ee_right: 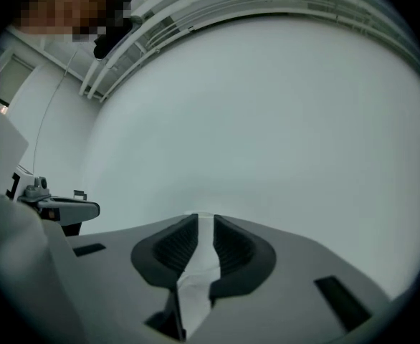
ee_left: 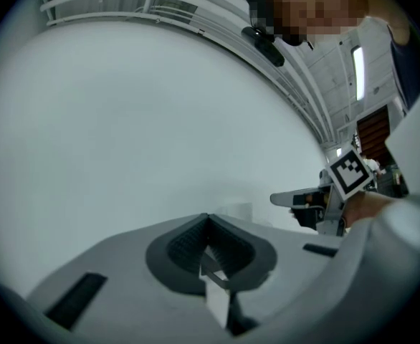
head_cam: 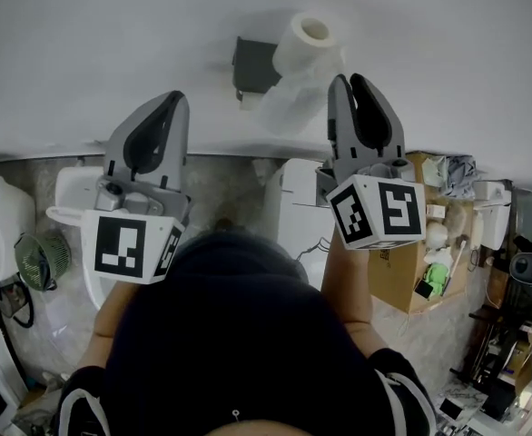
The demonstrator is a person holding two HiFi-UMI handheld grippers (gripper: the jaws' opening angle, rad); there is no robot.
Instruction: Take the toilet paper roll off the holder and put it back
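- Toilet paper roll (head_cam: 304,42) sat on its dark holder (head_cam: 252,66) on the white wall (head_cam: 112,34). A loose sheet (head_cam: 289,107) hung down from it.
- The right gripper (head_cam: 349,82) was the nearer one. In the head view the roll lay just up and to the left of its tips.
- The left gripper (head_cam: 175,98) was well apart from the roll, off on the other side.
- Neither gripper touched the roll.
- The roll's hole end showed in the head view. It pointed up and to the right, away from the holder. So I think the roll has to slide off toward the right gripper's side.
- The right gripper's jaws stood a little way apart, with a thin white strip showing in the gap. I could not tell if that strip was wall or paper.
- The left gripper's jaws were pressed together with nothing between them.
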